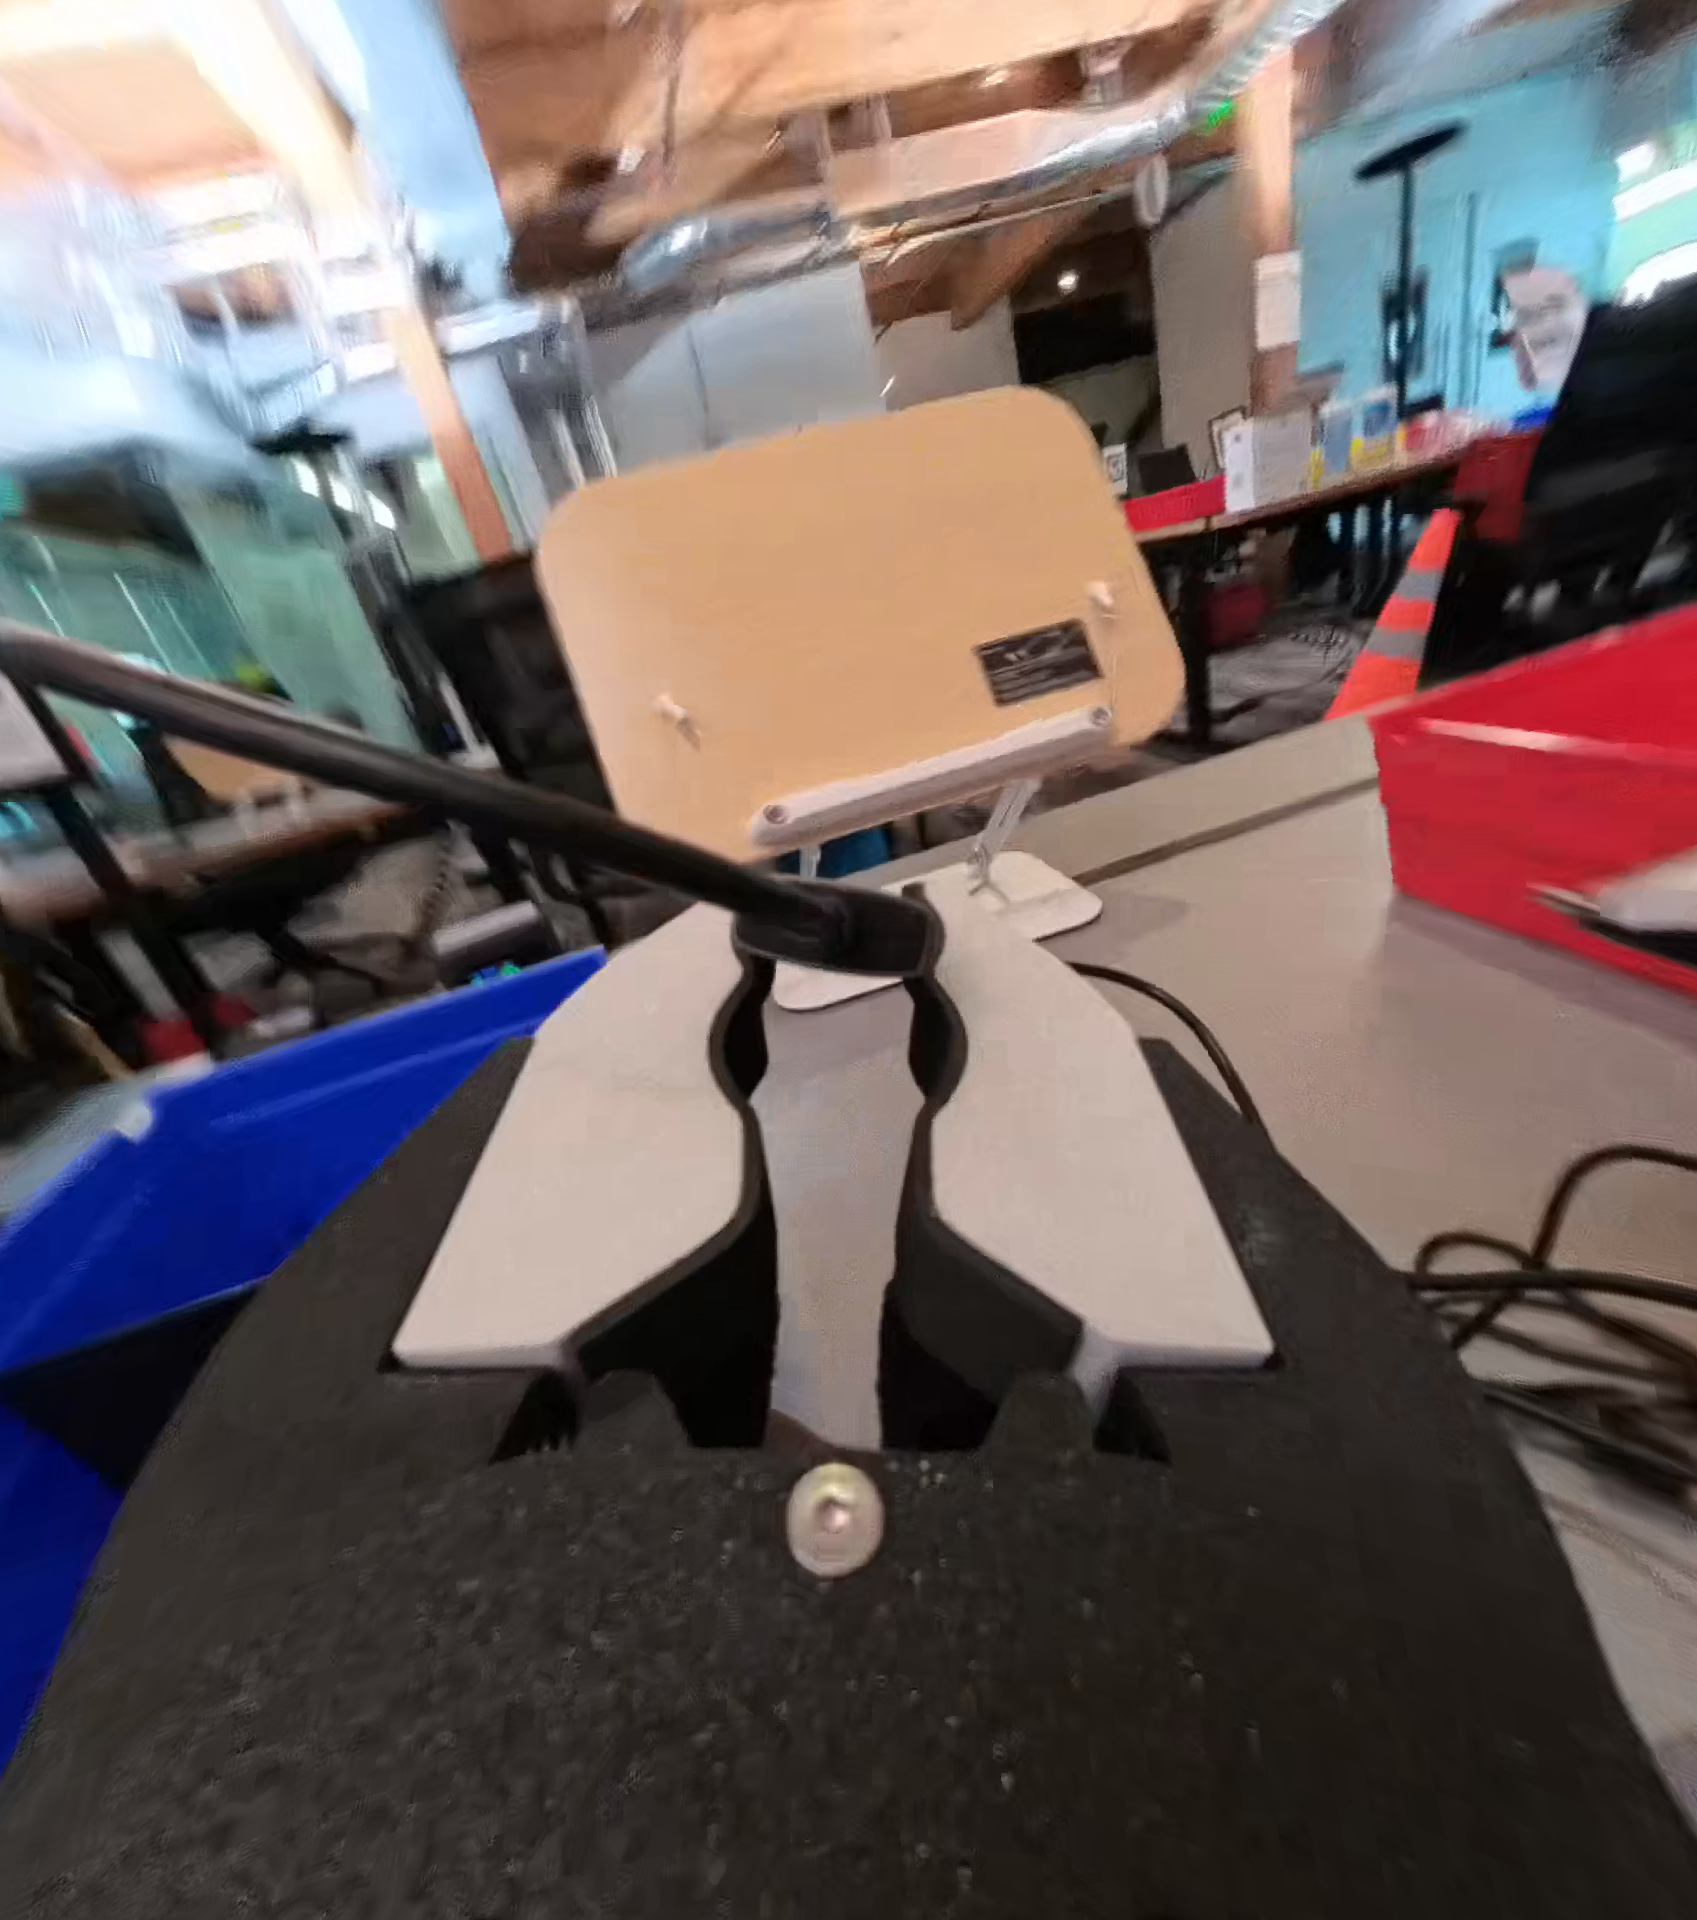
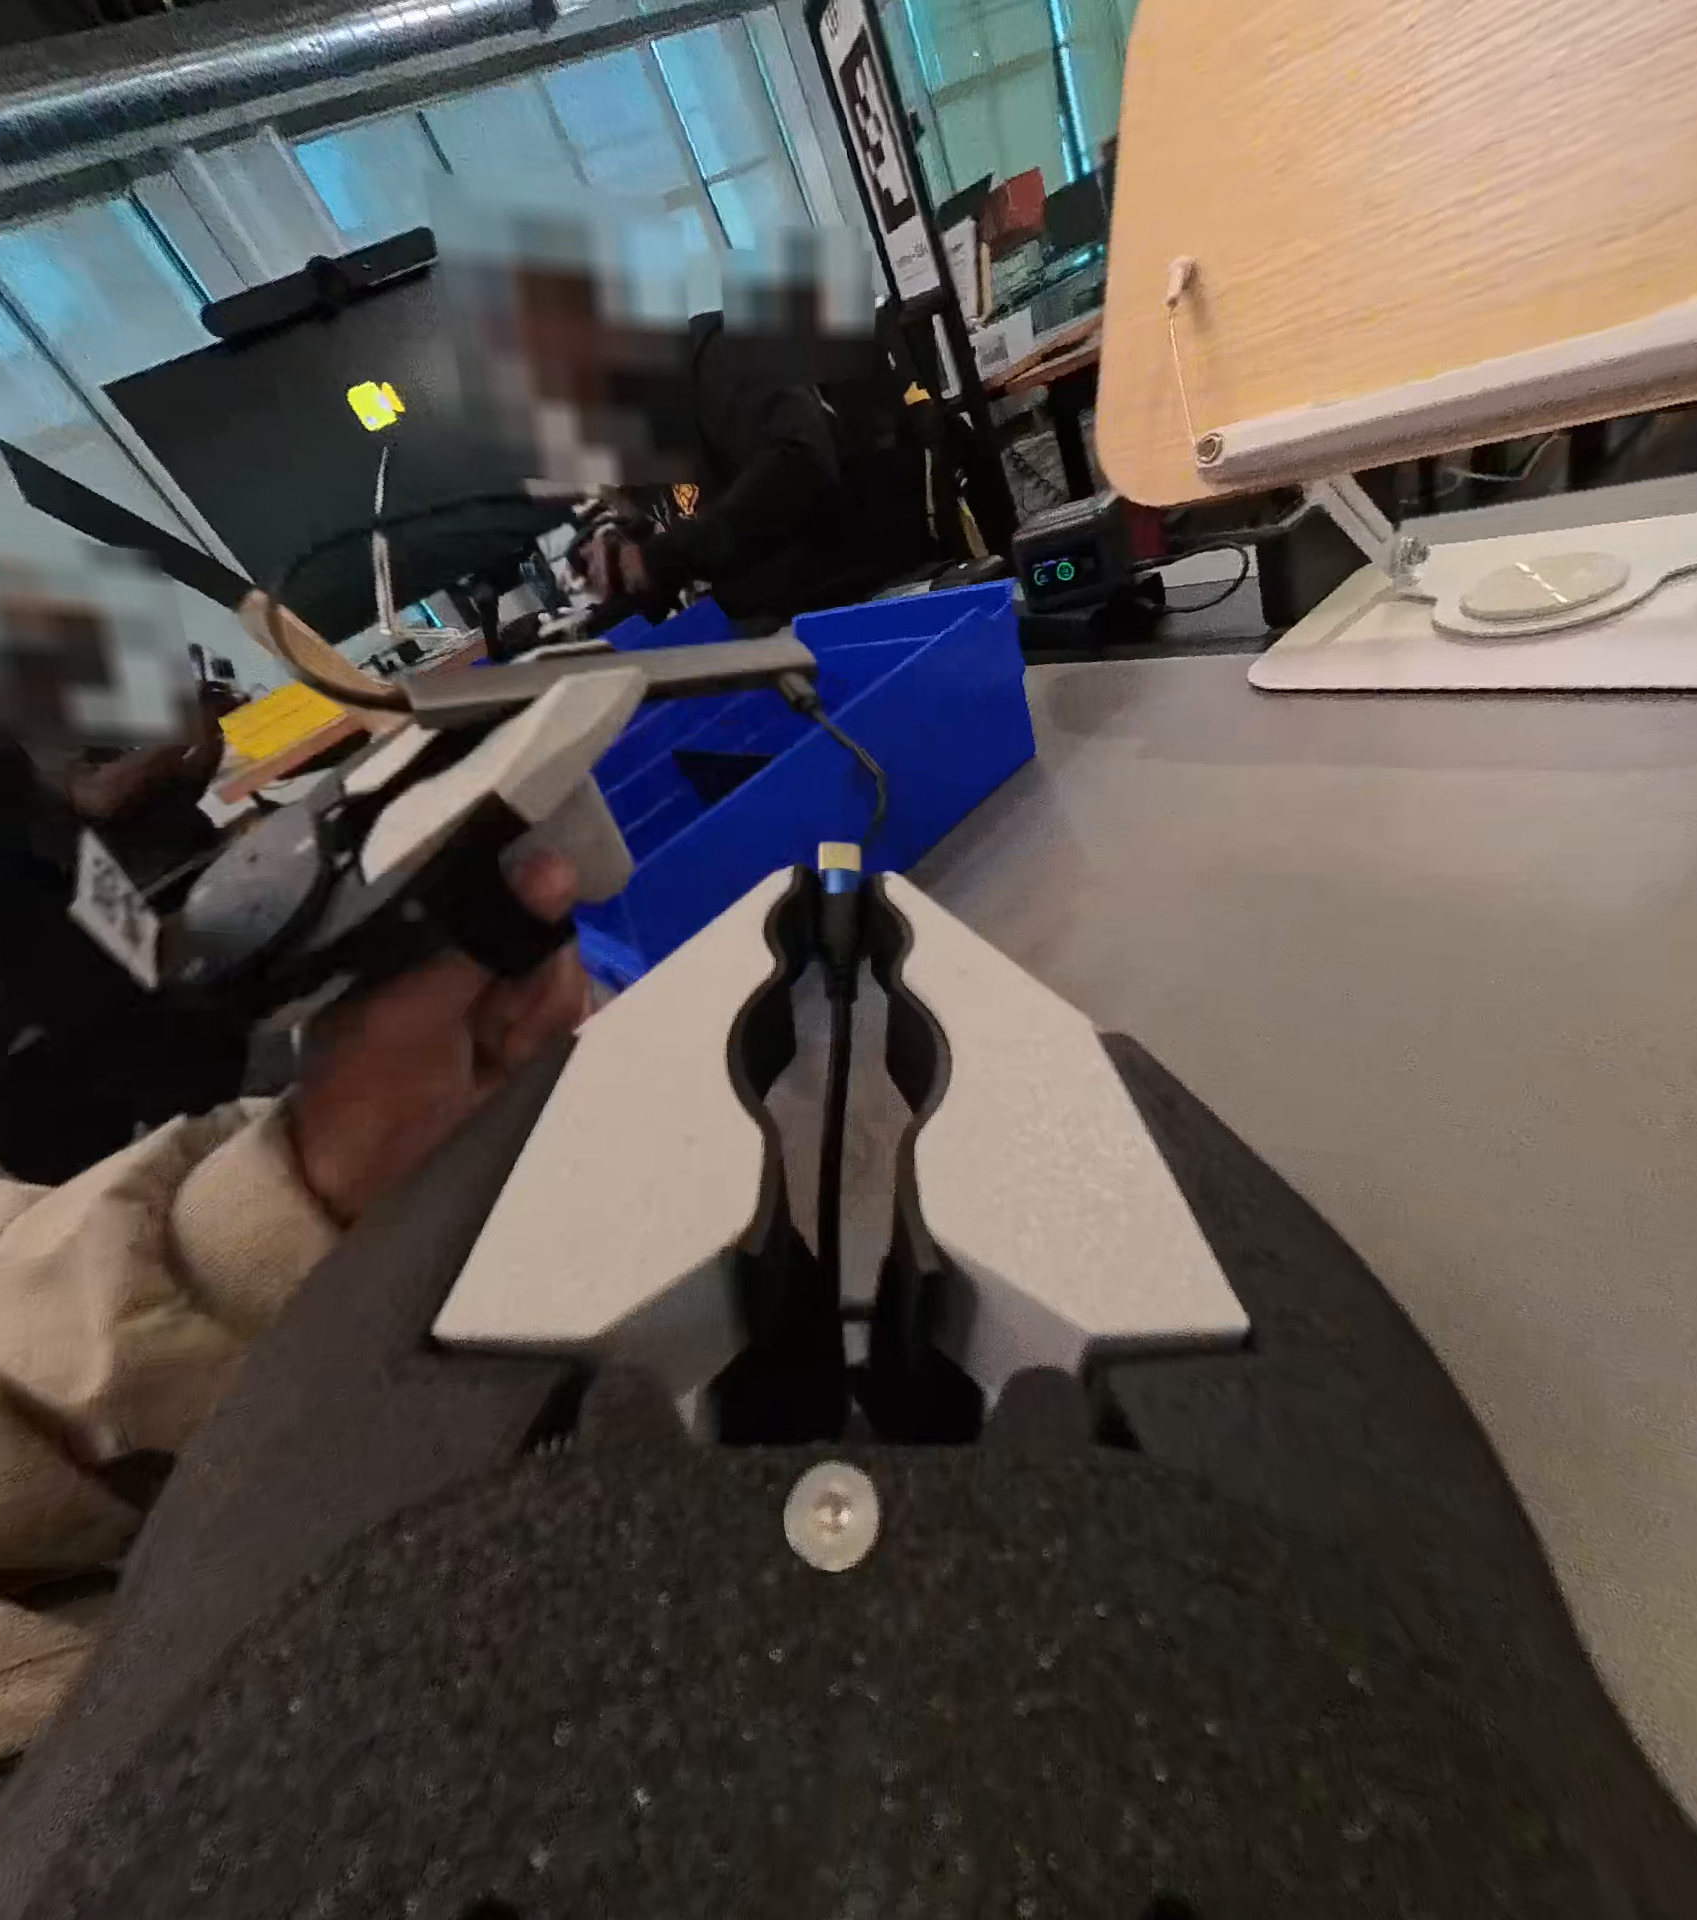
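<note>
Between the tips of our left gripper point(image 1: 836, 940) sits a flat dark bar point(image 1: 387, 774). The two fingers are pulled in close and pinch one end of it. The rest of the bar sticks out to the left, up in the air. In the right wrist view we see the same bar point(image 2: 615, 675) looking grey, held out over a blue bin point(image 2: 927, 707), and a thin black cable point(image 2: 859, 769) hangs from its far end.

That cable drops down to our right gripper point(image 2: 839, 899). Its fingers are nearly closed and squeeze the cable's plug point(image 2: 839, 883), which has a blue and gold tip poking out past the fingertips. The cable runs back down the gap between the fingers.

A hand point(image 2: 428, 1039) in a cream sleeve point(image 2: 75, 1351) holds the left gripper.

Everything is above a grey table point(image 2: 1446, 987). The blue bin point(image 1: 148, 1226) is just left of the left gripper. A tan board on a white stand point(image 1: 854, 623) is on the table ahead, tilted back. A red bin point(image 1: 1571, 790) is on the right, and a pile of black wires point(image 1: 1571, 1340) lies near it. Far behind the red bin is an orange cone point(image 1: 1400, 623).
</note>
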Available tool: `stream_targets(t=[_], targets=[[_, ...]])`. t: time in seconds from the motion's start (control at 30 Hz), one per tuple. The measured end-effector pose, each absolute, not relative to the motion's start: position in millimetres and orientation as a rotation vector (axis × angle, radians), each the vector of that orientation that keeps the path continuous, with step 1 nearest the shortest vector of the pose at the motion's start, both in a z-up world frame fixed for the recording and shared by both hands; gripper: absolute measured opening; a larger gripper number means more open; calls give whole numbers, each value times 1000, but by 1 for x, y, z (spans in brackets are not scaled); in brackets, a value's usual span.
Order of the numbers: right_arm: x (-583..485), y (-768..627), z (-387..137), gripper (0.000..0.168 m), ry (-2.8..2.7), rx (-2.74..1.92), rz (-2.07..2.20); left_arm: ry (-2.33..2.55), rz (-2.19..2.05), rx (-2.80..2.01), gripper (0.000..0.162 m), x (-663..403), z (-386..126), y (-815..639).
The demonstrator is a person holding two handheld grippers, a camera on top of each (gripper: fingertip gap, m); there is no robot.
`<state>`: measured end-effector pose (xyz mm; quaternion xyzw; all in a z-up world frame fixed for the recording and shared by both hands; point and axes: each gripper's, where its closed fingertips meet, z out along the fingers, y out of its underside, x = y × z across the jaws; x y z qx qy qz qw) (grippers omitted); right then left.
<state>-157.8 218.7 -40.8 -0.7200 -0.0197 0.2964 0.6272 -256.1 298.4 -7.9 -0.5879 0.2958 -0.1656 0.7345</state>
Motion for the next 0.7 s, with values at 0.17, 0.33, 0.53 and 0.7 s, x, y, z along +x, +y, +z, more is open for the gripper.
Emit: stream_targets(t=[0.17, 0.33, 0.53, 0.7], targets=[[-145, 219, -28, 9, -132, -1595, 768, 824, -351, -1178, 24, -234, -3, 264], [-128, 224, -86, 9, -281, -1876, 673, 879, -318, -1116, 24, -241, -14, 273], [-112, 228, -96, 36, -189, -1869, 778, 797, -526, -1280, 24, -248, -24, 288], [-83, 222, -44, 36, -176, -1671, 627, 702, -424, -1297, 24, -277, -15, 306]])
